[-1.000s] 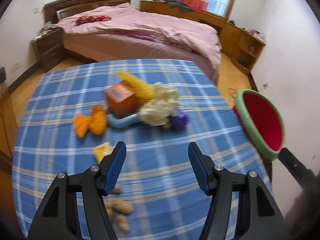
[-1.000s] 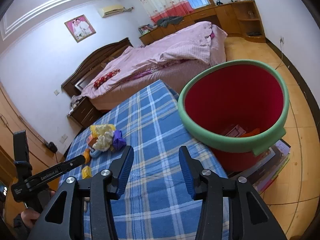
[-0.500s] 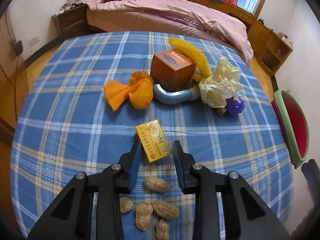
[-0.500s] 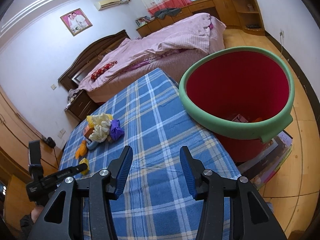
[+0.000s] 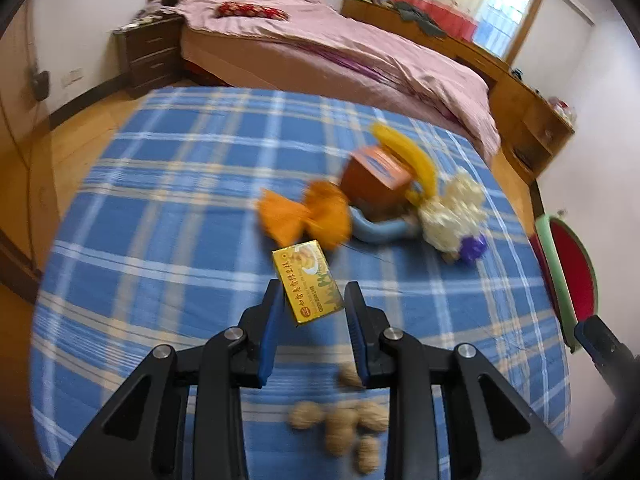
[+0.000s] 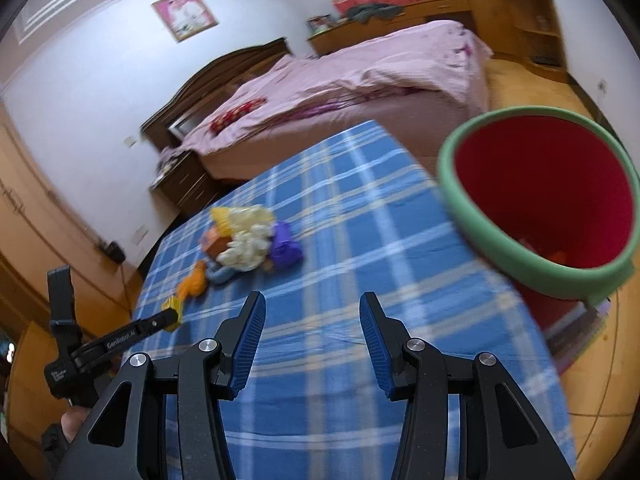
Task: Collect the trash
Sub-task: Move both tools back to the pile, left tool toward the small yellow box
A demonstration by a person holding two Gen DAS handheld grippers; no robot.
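My left gripper [image 5: 314,300] is shut on a small yellow box [image 5: 307,280] and holds it lifted above the blue plaid tablecloth [image 5: 160,240]. Beyond it lies a trash pile: an orange wrapper [image 5: 304,218], an orange-brown box [image 5: 374,182], a yellow strip [image 5: 408,156], crumpled white paper [image 5: 452,212] and a purple scrap [image 5: 472,246]. Several peanuts [image 5: 340,420] lie below the gripper. My right gripper [image 6: 312,320] is open and empty over the table's near side. The red bin with a green rim [image 6: 536,200] stands off the table's right edge.
A bed with pink bedding [image 5: 340,52] stands behind the table, with a nightstand [image 5: 148,56] at its left. Wooden cabinets [image 5: 532,120] run along the far right wall. The left gripper [image 6: 120,336] shows in the right wrist view at the table's left.
My left gripper closed on the yellow box and lifted it off the cloth. The right gripper swung a little left, so the bin sits further right in its view.
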